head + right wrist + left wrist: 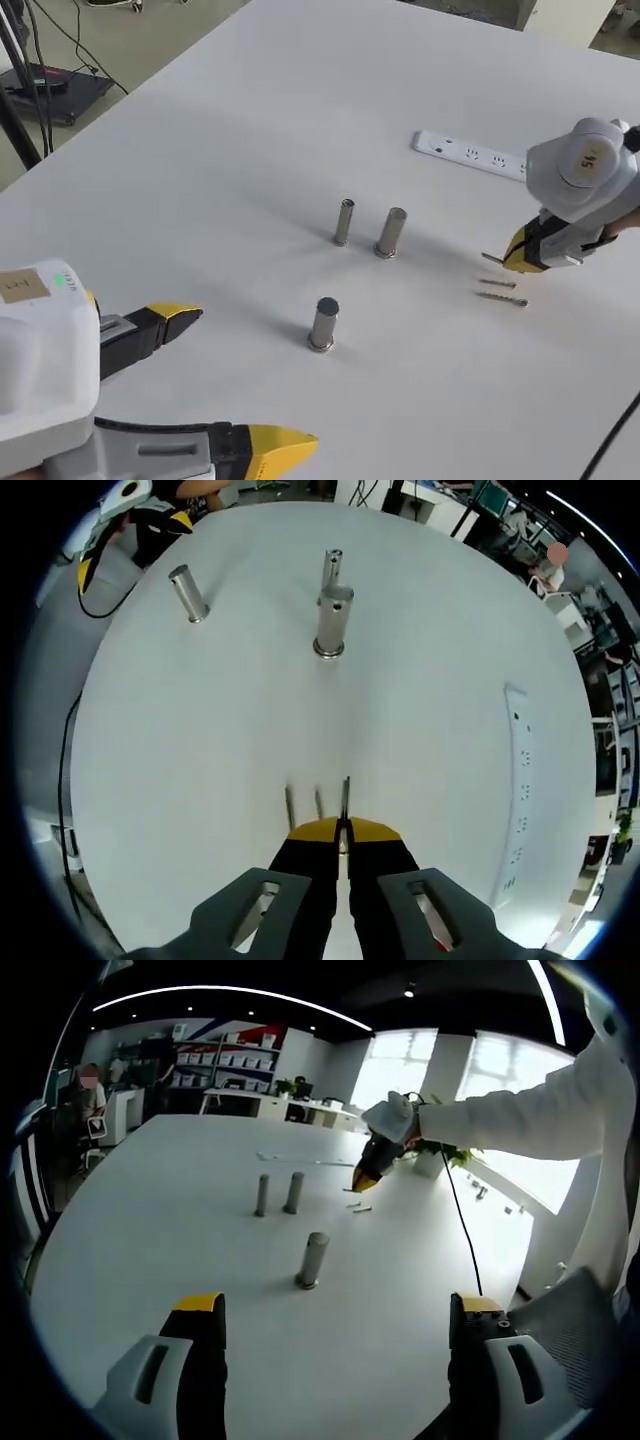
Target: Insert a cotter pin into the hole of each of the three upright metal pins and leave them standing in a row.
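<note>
Broadly, a white table [200, 150] carries all the work, and its left edge is seen running away toward the far side in the head view. The left claw [240, 375] is held released close to the table's near edge. Its two yellow-tipped jaws are spread wide, with nothing between them. The right claw [512, 258] is held low toward the table's right side by a hand in a white sleeve [520, 1110]. Its jaws are clenched together on a held cotter pin [346, 795], which sticks out past the yellow tips. Whether that pin touches the table cannot be told.

A white power strip [465, 152] lies flat beyond the right claw, nearer the far edge.

Three metal pins stand upright, well in from every edge. The two farther metal pins [344, 222] [391, 233] are set near each other but not touching. The nearest metal pin [323, 324] stands alone, closer to the near edge and the left claw, so a triangle is formed rather than a row.

Two loose cotter pins [497, 283] [505, 299] lie flat and side by side on the table just beside the right claw's tips. They are well apart from the metal pins.
</note>
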A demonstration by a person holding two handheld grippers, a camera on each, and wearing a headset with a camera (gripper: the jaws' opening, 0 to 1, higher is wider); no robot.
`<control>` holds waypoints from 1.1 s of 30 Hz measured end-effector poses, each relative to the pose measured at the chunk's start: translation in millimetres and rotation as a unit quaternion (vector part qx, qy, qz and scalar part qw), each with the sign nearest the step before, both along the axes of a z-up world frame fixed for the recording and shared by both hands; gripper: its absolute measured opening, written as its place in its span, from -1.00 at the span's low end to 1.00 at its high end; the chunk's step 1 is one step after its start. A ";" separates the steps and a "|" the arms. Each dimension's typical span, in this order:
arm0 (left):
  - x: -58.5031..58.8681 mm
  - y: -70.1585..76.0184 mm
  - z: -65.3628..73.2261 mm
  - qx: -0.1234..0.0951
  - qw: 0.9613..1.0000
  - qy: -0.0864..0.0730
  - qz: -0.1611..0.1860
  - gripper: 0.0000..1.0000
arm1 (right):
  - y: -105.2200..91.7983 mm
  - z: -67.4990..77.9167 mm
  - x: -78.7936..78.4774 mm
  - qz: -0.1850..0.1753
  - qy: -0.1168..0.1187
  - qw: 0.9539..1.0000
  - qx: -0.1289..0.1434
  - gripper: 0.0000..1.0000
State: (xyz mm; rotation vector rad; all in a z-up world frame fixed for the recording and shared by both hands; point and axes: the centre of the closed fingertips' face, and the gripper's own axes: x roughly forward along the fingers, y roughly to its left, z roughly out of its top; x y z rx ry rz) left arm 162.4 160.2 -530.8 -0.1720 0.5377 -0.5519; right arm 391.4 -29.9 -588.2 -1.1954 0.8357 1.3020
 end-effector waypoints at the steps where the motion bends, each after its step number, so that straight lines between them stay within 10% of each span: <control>1: 0.0 -0.6 0.6 -0.001 1.000 0.000 -0.001 0.85 | 0.3 1.7 -1.1 0.003 -0.004 1.000 0.000 -1.00; 15: 1.7 -7.1 20.1 -0.009 1.000 -0.018 -0.022 0.79 | 0.4 36.2 -42.7 0.035 -0.051 0.998 0.021 -1.00; 29: 41.5 -32.3 55.7 -0.034 0.996 -0.052 -0.063 0.55 | 12.6 63.6 -72.7 0.048 -0.091 0.992 0.068 -1.00; 33: 54.9 -48.9 65.9 -0.076 0.993 -0.056 -0.067 0.50 | 13.6 67.8 -77.0 0.042 -0.093 0.991 0.083 -1.00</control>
